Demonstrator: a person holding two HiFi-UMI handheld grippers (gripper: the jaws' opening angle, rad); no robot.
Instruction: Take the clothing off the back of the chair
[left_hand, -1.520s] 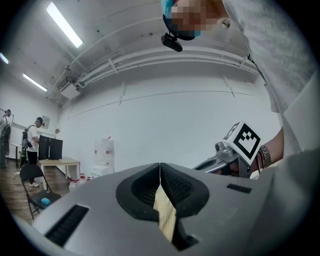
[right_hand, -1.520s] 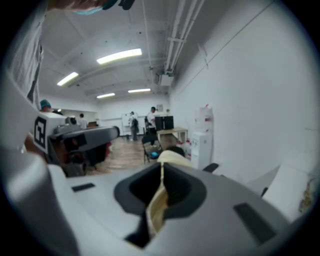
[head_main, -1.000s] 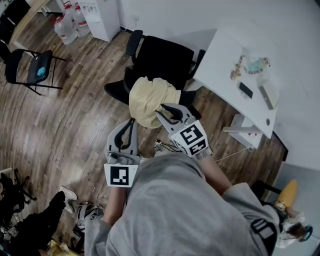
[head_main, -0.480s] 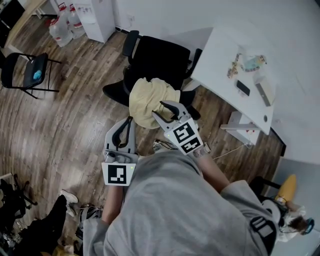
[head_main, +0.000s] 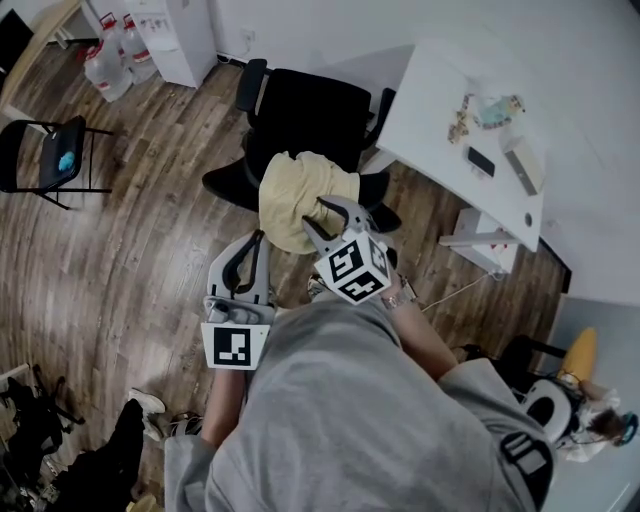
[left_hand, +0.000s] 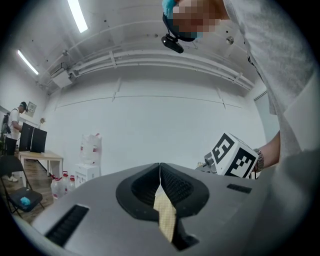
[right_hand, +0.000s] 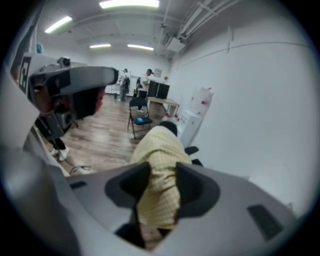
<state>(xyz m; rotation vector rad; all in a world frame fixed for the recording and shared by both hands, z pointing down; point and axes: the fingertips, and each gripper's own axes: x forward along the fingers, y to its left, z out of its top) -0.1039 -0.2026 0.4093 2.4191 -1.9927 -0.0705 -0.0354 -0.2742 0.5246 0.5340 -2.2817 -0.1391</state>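
A pale yellow checked garment (head_main: 300, 195) hangs over the back of a black office chair (head_main: 305, 105). My right gripper (head_main: 325, 217) tilts down at the garment's near edge. It is open, its jaws spread wide, and the cloth (right_hand: 160, 145) lies between them in the right gripper view (right_hand: 163, 172). My left gripper (head_main: 257, 240) points level at the garment's lower left edge. Its fingertips meet in the left gripper view (left_hand: 160, 167), and a strip of the yellow cloth (left_hand: 165, 215) shows pinched between the pads.
A white desk (head_main: 440, 140) with a phone and small items stands right of the chair. A black folding chair (head_main: 55, 155), water bottles (head_main: 105, 65) and a white cabinet (head_main: 180, 40) are far left. Bags (head_main: 40, 440) lie on the wood floor nearby.
My right gripper has rolled and dipped lower over the garment's near edge, with its jaws spread wider. The left gripper has stayed where it was.
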